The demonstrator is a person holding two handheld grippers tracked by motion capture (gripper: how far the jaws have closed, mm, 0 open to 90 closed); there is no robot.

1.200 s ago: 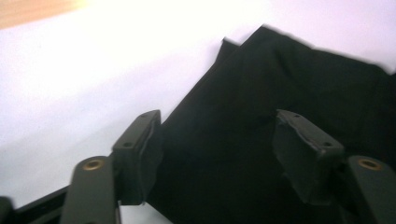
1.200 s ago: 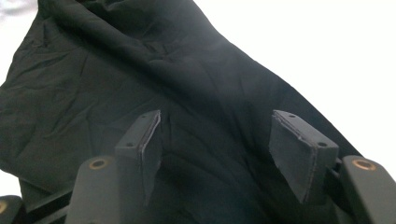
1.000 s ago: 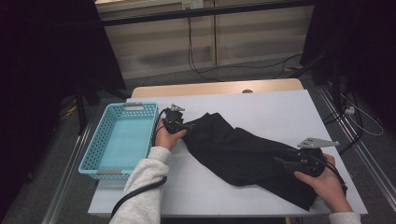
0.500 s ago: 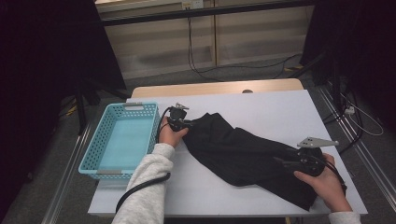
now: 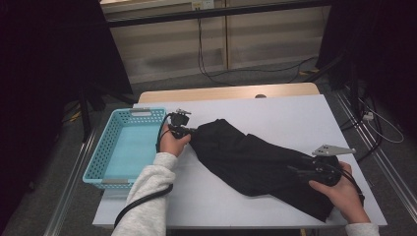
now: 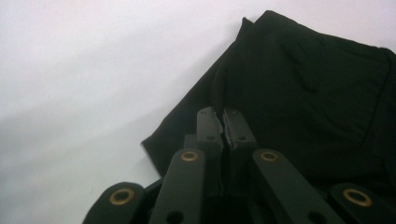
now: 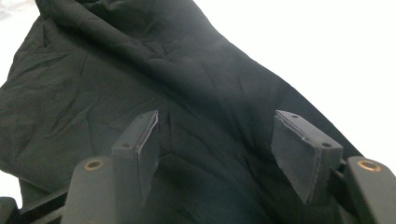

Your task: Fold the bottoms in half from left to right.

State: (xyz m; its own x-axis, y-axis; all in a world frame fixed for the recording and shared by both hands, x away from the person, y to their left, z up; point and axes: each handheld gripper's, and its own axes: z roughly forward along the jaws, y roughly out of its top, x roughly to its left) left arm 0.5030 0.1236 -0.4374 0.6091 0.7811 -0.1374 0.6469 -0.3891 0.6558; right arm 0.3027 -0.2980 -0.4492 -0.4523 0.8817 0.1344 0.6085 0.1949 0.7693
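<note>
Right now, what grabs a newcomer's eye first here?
A black garment sprawls diagonally across the white table. The left gripper is shut on its upper-left edge, and the right gripper hangs open over its lower-right end. A turquoise basket sits at the table's left edge.

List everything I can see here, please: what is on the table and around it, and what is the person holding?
Black garment: one, black, spread slantwise across the middle of the table.
Basket: one, light blue, perforated, at the table's left edge.
Table: one, white top with a wooden strip along the far edge.
Cables: several, black, on the grey floor beyond the table.
Left gripper: one, black, jaws shut on the garment's edge near the basket.
Right gripper: one, black, jaws wide apart over the garment's near right end.
Hands: two, left hand in a light grey sleeve, right hand at the bottom right.
</note>
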